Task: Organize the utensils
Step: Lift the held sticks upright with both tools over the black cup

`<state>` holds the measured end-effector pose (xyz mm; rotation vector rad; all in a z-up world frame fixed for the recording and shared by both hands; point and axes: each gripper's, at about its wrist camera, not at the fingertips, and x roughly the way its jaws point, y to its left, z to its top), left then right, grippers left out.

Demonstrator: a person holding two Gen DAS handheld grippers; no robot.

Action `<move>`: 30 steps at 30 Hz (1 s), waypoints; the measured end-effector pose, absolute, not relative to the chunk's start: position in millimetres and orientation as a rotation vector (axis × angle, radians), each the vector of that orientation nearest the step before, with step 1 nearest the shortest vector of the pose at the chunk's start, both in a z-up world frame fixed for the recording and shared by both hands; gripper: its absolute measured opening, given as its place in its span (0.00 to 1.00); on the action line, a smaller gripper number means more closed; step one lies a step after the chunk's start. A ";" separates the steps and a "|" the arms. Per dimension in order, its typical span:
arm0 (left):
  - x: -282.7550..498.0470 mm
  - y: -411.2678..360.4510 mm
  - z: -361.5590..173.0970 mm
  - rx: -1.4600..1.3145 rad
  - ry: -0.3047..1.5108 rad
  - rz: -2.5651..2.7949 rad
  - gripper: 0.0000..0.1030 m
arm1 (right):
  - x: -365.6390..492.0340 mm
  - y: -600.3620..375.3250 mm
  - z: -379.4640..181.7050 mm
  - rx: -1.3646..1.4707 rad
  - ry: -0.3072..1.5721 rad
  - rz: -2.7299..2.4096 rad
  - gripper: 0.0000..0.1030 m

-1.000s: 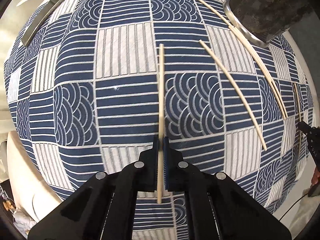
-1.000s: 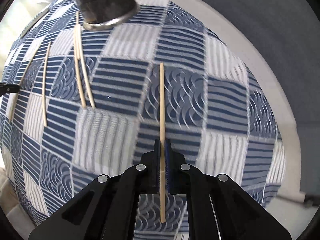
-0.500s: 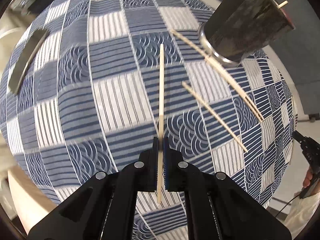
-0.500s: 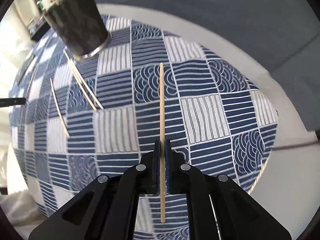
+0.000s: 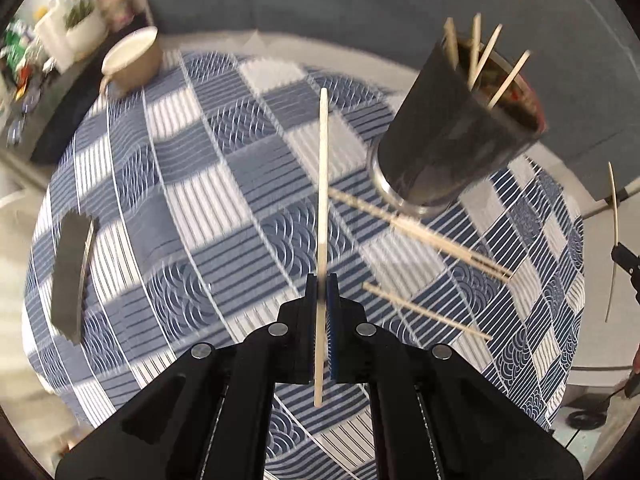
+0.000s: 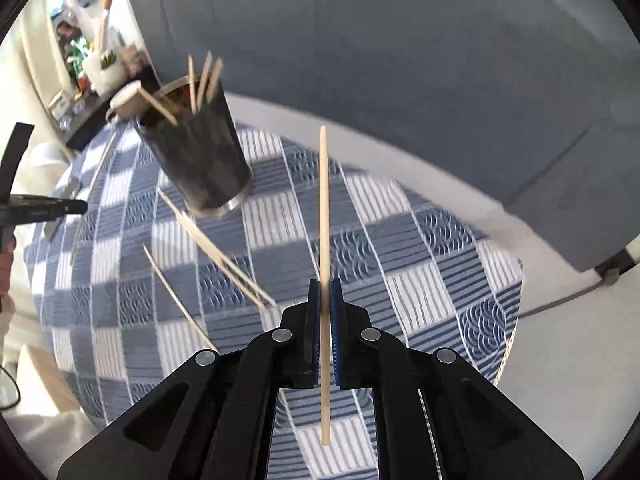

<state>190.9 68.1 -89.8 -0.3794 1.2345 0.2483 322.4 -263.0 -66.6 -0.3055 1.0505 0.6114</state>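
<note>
My left gripper is shut on a wooden chopstick and holds it above the table. My right gripper is shut on another chopstick, also lifted. A dark metal utensil cup stands on the blue patterned tablecloth with several chopsticks standing in it; it shows in the right wrist view too. A pair of loose chopsticks and a single one lie on the cloth by the cup. The right gripper with its chopstick shows at the left view's right edge.
A grey flat utensil lies at the cloth's left side. A tan cup stands at the far left corner, with cluttered items behind it. A grey sofa runs behind the table. The left gripper's tip shows at the right view's left edge.
Both grippers have lifted and tilted up with their chopsticks, so the cup's top and the sofa have come into view. The loose chopsticks have not moved.
</note>
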 end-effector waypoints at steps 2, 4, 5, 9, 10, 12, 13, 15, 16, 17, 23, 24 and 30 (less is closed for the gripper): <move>198.8 70.1 -79.4 -0.348 1.205 0.236 0.05 | 320.9 -252.6 -54.3 -0.279 1.022 0.609 0.04; 204.4 73.4 -68.1 -0.339 1.178 0.207 0.05 | 319.6 -240.8 -42.5 -0.255 0.995 0.609 0.04; 208.0 75.4 -61.9 -0.331 1.163 0.197 0.05 | 319.3 -236.3 -38.2 -0.243 0.987 0.609 0.04; 220.6 80.7 -35.8 -0.308 1.091 0.134 0.05 | 316.4 -210.5 -17.3 -0.182 0.946 0.645 0.04; 223.3 80.7 -30.0 -0.298 1.074 0.118 0.05 | 315.5 -205.9 -13.9 -0.177 0.932 0.647 0.04; 231.0 80.5 -17.8 -0.284 1.041 0.070 0.05 | 314.4 -195.8 -5.5 -0.153 0.903 0.653 0.04; 233.7 80.5 -13.5 -0.280 1.028 0.055 0.05 | 314.6 -189.4 -0.3 -0.137 0.885 0.652 0.05; 242.2 79.6 -3.2 -0.269 1.000 0.013 0.05 | 315.3 -179.3 7.6 -0.114 0.861 0.655 0.05; 245.0 79.0 0.2 -0.263 0.991 0.003 0.05 | 315.4 -175.4 10.5 -0.104 0.853 0.655 0.05; 249.0 78.1 4.1 -0.255 0.976 -0.015 0.05 | 316.5 -171.3 13.1 -0.094 0.846 0.658 0.05; 269.6 74.8 19.9 -0.246 0.907 -0.108 0.05 | 327.0 -151.7 24.4 -0.051 0.817 0.671 0.05; 274.1 73.9 22.0 -0.248 0.893 -0.130 0.05 | 329.7 -149.0 25.5 -0.042 0.815 0.674 0.05; 292.4 66.3 27.4 -0.242 0.801 -0.246 0.05 | 344.4 -138.4 23.5 0.014 0.773 0.692 0.05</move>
